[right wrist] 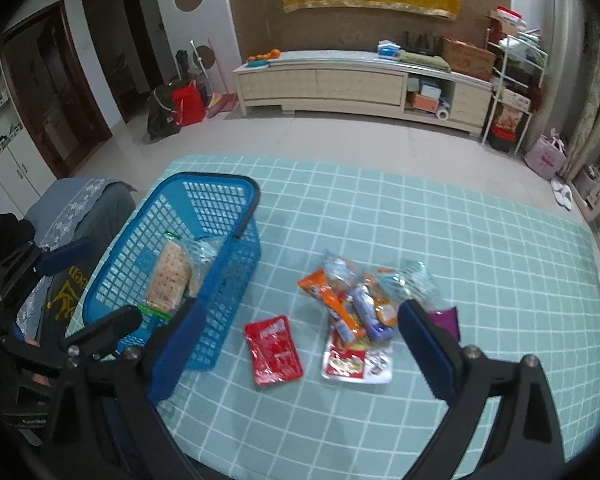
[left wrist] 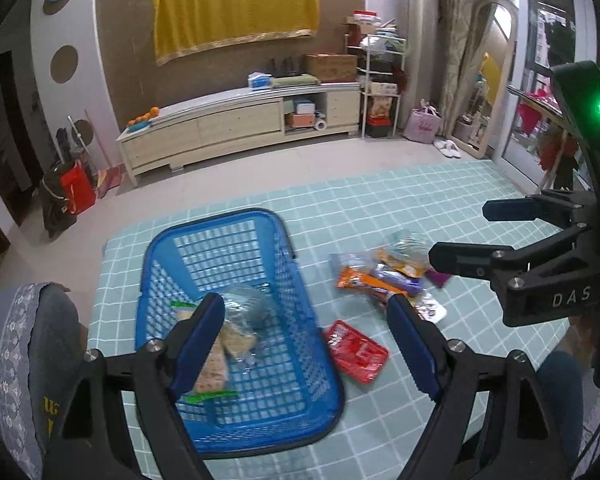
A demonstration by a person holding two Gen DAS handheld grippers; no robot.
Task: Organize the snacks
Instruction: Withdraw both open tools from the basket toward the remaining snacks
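- The worktop (right wrist: 440, 240), covered in a pale green cloth with a white grid, fills the near part of the room and carries everything below.
- A blue plastic lattice basket (left wrist: 300, 292) with a dark handle stands on the worktop's left part, upright and open at the top.
- Inside the basket lies a clear pack of square crackers (right wrist: 166, 280) with green ends, and just beside it a crinkled clear wrapper (left wrist: 248, 304).
- To the right of the basket, apart from it, a loose heap of snack packets (right wrist: 360, 304) rests on the cloth: an orange packet (left wrist: 358, 280), a purple one, a clear bag, and a white-and-red sachet at the near edge.
- A flat red foil packet (right wrist: 274, 350) lies alone between the basket and the heap, touching neither.
- The left gripper (left wrist: 306, 340), black with blue pads, hangs over the basket's near right side with its jaws spread wide and nothing between them.
- The right gripper (right wrist: 300, 348) hovers above the red packet and the heap, its jaws likewise wide apart and empty.
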